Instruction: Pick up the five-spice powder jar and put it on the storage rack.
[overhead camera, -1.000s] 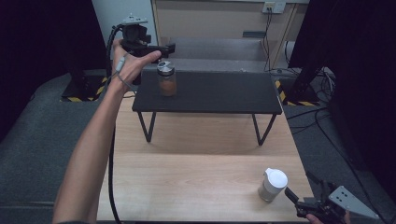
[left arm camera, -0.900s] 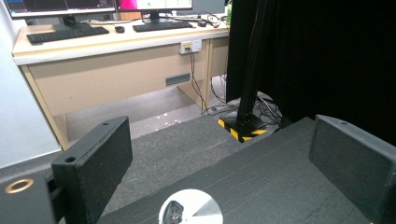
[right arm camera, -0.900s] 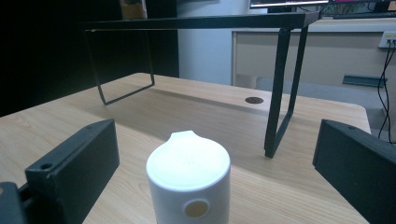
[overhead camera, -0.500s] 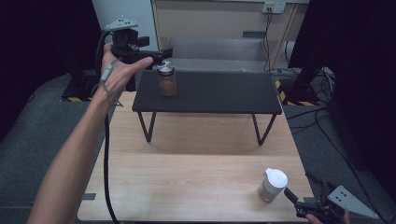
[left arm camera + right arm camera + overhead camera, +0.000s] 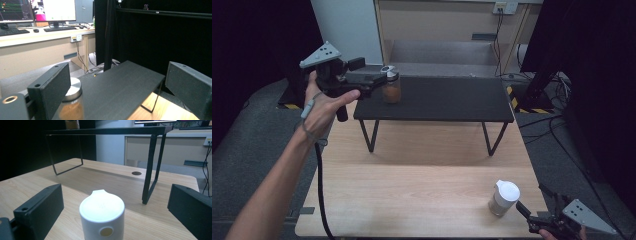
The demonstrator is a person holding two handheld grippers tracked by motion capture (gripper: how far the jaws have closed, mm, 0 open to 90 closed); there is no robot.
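Landmark: black riser shelf [image 5: 437, 100] standing on the far half of the wooden tabletop [image 5: 412, 200].

Left gripper [image 5: 379, 82]: jaws spread wide, nothing clamped. It sits off the shelf's left end, pointing along the shelf toward its right end. The jar [image 5: 391, 86] (metal lid, brown contents) stands upright on the shelf near that left end, long axis vertical. In the left gripper view the jar [image 5: 71, 102] sits right against the inside of the near jaw, off-centre in the gap, and the other jaw is well clear of it. Can't tell whether the near jaw actually touches the glass.

Key relation: the jar is just ahead of the left gripper and hard over to one jaw side. My read is that a grasp needs a small sideways shift to centre the jar before closing; otherwise the near jaw may nudge or tip it. The shelf's back edge is just beyond the jar. The rest of the shelf top, toward the right end, is bare, so there's room to slide that way.

Right gripper [image 5: 524, 212]: also open, low over the tabletop in front of the shelf's right leg. The white lidded container [image 5: 102, 218] stands upright, centred between its jaws, not pinched. The tabletop's front-right corner is near it, so little margin there.
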